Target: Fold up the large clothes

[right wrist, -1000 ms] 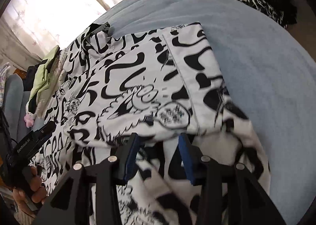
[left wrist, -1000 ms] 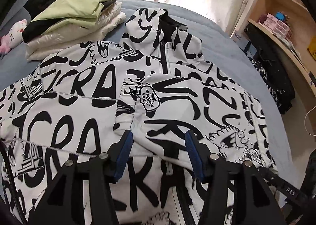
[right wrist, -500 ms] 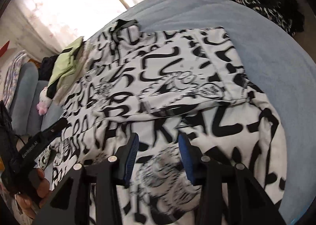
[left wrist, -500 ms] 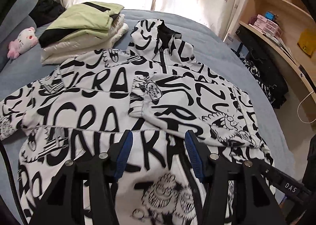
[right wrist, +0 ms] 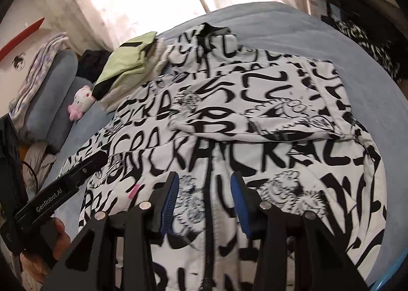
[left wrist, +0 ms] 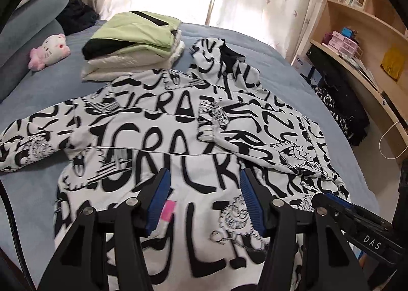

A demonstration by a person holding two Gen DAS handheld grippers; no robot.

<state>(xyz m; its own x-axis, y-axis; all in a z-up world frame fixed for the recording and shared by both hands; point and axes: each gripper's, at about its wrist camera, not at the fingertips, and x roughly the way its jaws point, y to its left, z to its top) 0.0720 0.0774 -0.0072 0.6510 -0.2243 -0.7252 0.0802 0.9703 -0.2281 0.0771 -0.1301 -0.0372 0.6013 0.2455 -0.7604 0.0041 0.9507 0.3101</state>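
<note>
Left tongs (left wrist: 204, 199) gaping, jaws just spread a bit wider, nothing between them; right tongs (right wrist: 202, 201) parted and empty too, hovering over the zipper (right wrist: 209, 204). Graffiti-print jacket (left wrist: 158, 137) spread flat on the blue bed (left wrist: 51, 81), one sleeve (left wrist: 257, 137) folded across the chest. Folded clothes stack (left wrist: 132, 46) beside the hood.

Your left gripper (left wrist: 202, 197) and right gripper (right wrist: 202, 200) match: black angular frames, round silver screws, ribbed blue finger pads (left wrist: 156, 200). Right unit's side reads "DAS", left unit's body reads "GenRobot.AI". Black cable by your left hand (right wrist: 42, 250); sleeve not visible.
</note>
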